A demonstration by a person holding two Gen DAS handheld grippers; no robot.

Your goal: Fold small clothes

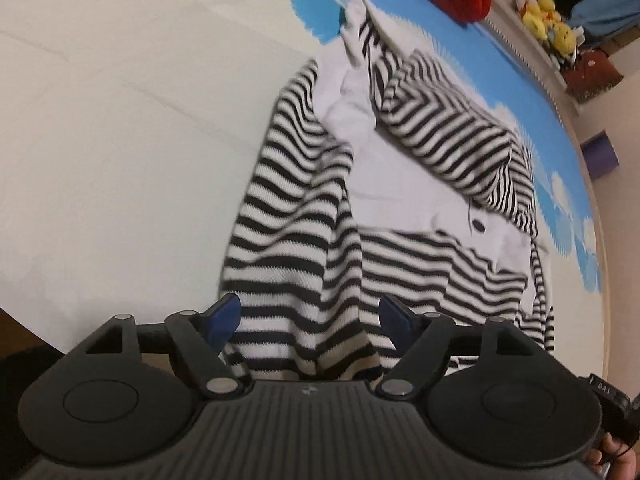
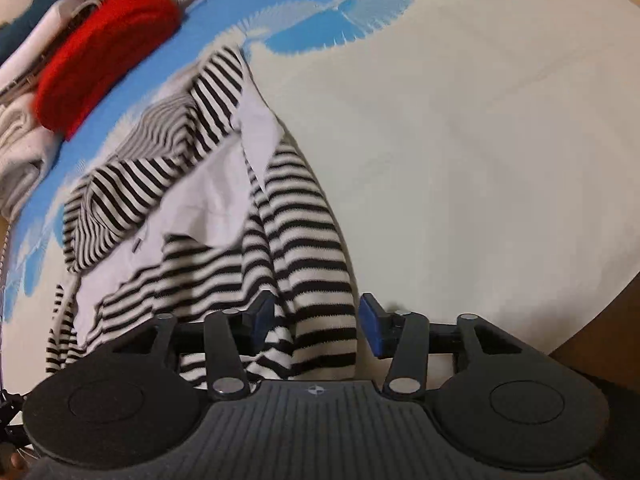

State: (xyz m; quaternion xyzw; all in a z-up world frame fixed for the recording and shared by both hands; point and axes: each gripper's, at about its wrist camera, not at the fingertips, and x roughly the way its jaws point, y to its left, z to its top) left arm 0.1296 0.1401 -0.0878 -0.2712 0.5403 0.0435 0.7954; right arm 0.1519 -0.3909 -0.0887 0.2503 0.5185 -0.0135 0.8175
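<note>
The striped top [image 1: 304,216], soft, light and limp on the cream cloth [image 1: 120,140], lay between both open claws [image 1: 310,320] [image 2: 316,324], best pinched at its hem.

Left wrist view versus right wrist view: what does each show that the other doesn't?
Only the left wrist: yellow plush toys, a purple box, a dark button on the white cloth.

Only the right wrist: a pile of pale clothes behind the red garment.

Both: the striped top on the blue-and-cream sheet, and that view's own gripper, left or right, open over the striped hem.
</note>
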